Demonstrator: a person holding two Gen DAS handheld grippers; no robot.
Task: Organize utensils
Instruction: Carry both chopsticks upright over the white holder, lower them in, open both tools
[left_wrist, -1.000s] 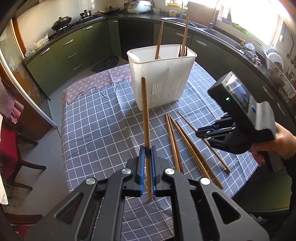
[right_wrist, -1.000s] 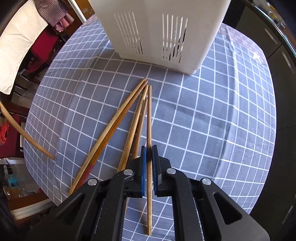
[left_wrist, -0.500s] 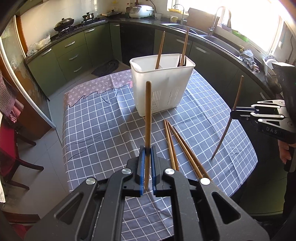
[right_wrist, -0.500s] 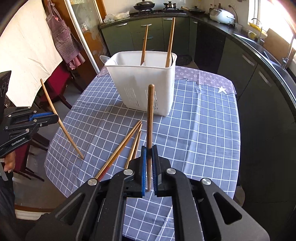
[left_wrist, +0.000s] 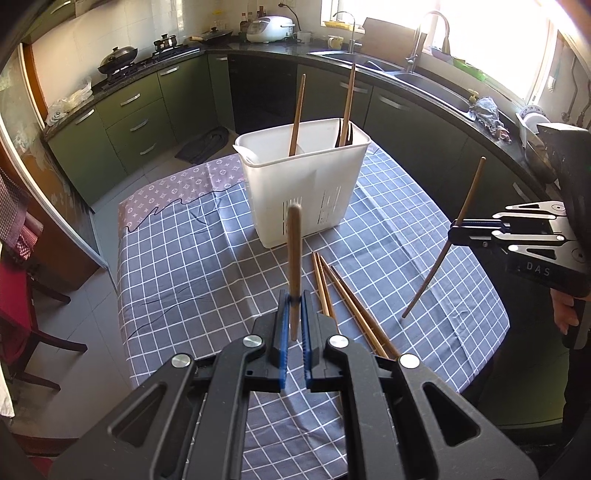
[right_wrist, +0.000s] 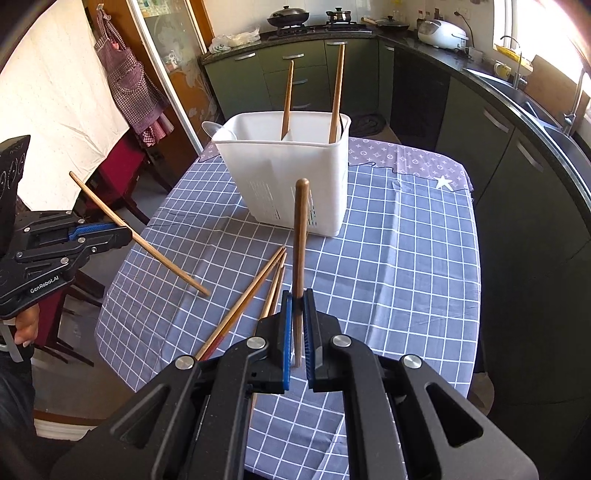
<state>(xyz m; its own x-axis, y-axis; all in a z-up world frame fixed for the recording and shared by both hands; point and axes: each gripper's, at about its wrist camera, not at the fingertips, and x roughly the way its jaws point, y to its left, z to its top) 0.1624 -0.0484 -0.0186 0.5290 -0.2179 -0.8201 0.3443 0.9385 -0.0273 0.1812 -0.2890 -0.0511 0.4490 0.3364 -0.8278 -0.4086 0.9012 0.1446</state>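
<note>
A white slotted utensil holder (left_wrist: 303, 184) stands on the checked tablecloth with two wooden chopsticks (left_wrist: 296, 114) upright in it; it also shows in the right wrist view (right_wrist: 288, 173). My left gripper (left_wrist: 294, 306) is shut on a wooden chopstick (left_wrist: 294, 258), held above the table. My right gripper (right_wrist: 298, 306) is shut on another wooden chopstick (right_wrist: 300, 240), also lifted. Each gripper shows in the other's view: the right one (left_wrist: 456, 230) and the left one (right_wrist: 125, 234). Three chopsticks (left_wrist: 343, 295) lie on the cloth in front of the holder.
The table (left_wrist: 177, 266) has a grey-blue checked cloth; its edges drop off on all sides. Red chairs (left_wrist: 22, 314) stand at the left. Green kitchen cabinets (left_wrist: 140, 110) and a counter with a sink (left_wrist: 424, 81) run behind.
My right gripper took a chopstick off the cloth and lifted it upright. Both grippers have risen and pulled back from the table, each holding its chopstick.
</note>
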